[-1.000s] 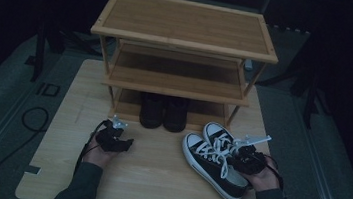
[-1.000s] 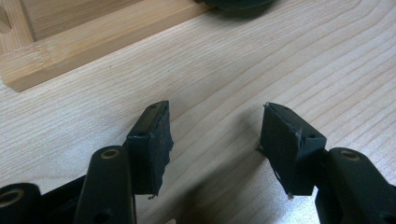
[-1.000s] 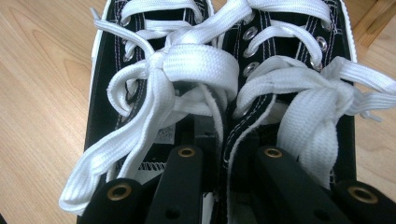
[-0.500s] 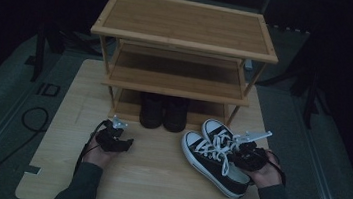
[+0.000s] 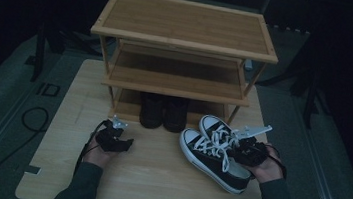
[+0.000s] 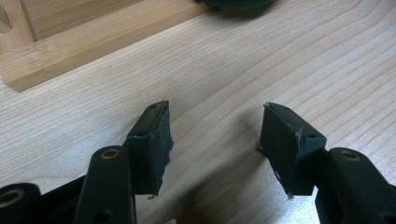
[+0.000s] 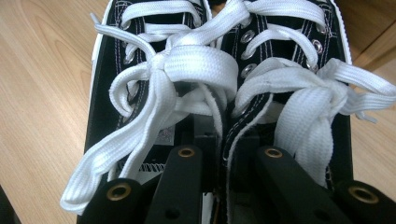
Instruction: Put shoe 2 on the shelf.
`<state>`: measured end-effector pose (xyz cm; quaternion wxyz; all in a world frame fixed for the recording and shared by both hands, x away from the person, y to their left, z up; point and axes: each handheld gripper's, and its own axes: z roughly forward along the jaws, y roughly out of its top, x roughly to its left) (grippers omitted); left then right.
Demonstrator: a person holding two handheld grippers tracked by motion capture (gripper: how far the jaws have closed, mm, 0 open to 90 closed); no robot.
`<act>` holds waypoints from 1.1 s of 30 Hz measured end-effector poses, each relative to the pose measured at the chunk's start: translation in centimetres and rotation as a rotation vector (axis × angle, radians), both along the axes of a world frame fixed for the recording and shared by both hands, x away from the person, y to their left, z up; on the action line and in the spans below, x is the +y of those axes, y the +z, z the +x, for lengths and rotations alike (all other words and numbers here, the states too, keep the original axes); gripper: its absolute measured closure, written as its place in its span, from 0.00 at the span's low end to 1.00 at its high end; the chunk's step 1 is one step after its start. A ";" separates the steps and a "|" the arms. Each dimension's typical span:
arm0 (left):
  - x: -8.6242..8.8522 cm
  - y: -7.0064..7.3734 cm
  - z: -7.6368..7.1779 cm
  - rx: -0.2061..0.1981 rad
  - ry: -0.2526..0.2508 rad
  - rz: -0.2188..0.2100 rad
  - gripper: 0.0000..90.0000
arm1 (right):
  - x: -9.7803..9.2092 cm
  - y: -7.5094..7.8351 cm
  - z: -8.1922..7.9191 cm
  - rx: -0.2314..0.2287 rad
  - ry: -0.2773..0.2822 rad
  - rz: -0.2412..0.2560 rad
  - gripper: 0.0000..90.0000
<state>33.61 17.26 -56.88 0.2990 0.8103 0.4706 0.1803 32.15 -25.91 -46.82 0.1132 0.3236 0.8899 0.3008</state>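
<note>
Midway, right gripper [image 5: 245, 146] is pinching together the black canvas sneakers with white laces [image 5: 211, 149], not yet shelved on the bamboo three-tier rack [image 5: 181, 42]; left gripper [image 6: 215, 140] is resting agape, empty.

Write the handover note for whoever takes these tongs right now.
Right tongs: shut on the inner collars of the black-and-white lace-up canvas sneakers, pinching the pair together; the sneakers are at the right front of the light wooden board.
Left tongs: open, empty, low over the bare board in front of the three-tier bamboo shoe rack.
Done: pair of dark boots already stands on the rack's bottom tier.
Left: probably carry the sneakers onto a free tier and release; middle and top tiers are bare.
</note>
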 end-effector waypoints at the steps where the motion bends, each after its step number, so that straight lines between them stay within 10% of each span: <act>1: 0.0 0.0 0.0 0.000 0.000 0.000 0.49 | 0.1 0.3 0.2 -0.007 0.012 0.000 0.94; 33: 0.0 0.0 0.0 0.000 -0.002 -0.001 0.48 | 3.2 4.1 0.9 -0.064 0.197 -0.026 0.94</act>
